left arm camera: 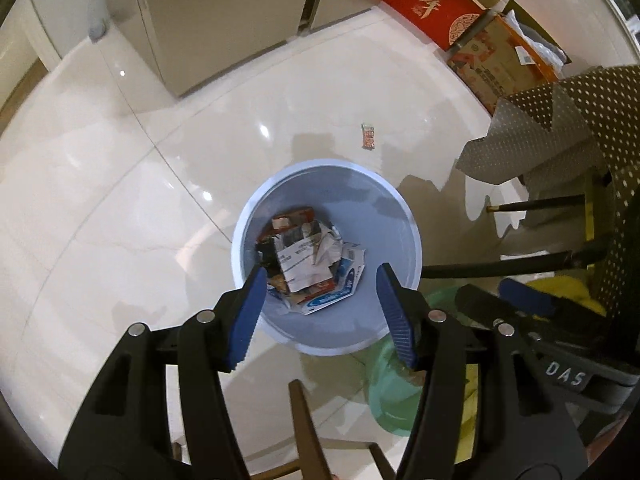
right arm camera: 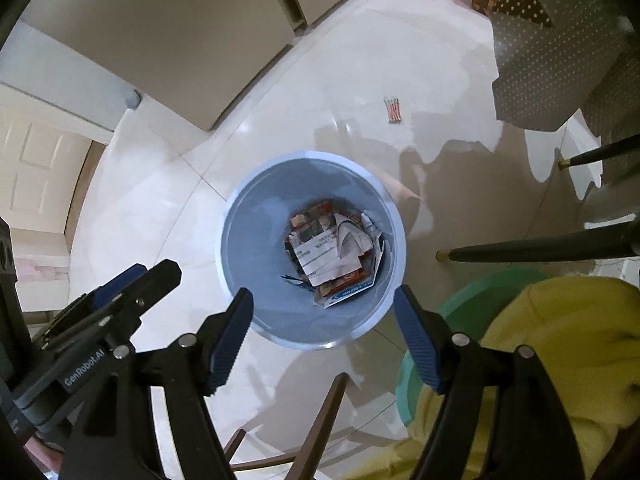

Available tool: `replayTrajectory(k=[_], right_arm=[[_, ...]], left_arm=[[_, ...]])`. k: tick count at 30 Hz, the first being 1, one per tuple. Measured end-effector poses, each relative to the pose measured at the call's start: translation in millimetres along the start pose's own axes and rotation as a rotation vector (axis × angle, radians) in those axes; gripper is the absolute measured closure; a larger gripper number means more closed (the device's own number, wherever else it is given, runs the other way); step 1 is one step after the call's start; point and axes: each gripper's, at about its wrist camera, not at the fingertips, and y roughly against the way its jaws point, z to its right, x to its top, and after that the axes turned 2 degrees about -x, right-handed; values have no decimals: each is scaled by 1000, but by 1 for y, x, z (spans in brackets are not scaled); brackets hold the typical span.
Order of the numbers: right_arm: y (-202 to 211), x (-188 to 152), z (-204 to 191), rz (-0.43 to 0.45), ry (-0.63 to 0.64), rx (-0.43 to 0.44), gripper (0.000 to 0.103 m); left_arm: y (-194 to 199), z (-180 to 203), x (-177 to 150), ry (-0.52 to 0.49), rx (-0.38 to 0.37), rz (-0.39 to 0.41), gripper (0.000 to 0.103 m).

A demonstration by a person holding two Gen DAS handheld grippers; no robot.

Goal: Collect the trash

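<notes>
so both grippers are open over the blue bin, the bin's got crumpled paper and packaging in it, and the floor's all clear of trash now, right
Not quite: the floor is not clear. One small wrapper lies on the white tiles beyond the blue bin, apart from it; the left wrist view shows it, and so does the right wrist view. The rest holds: the left gripper and right gripper have their jaws open above the bin, which holds crumpled paper and packaging.
</notes>
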Motion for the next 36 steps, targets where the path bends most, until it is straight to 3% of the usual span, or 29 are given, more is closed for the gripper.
replayTrajectory(k=[4, 10, 17, 29, 36], right_arm=[[25, -11, -3, 25, 26, 20, 32], [73, -32, -18, 97, 136, 28, 32], [139, -54, -28, 216, 177, 74, 31], [259, -97, -20, 531, 175, 112, 28], [320, -119, 6, 706, 118, 163, 27]], left_arm=[[26, 6, -13, -33, 36, 55, 46], [70, 19, -30, -88, 35, 137, 46], [129, 39, -55, -106, 7, 254, 46], [248, 85, -87, -219, 13, 534, 45], [308, 115, -103, -316, 6, 681, 45]])
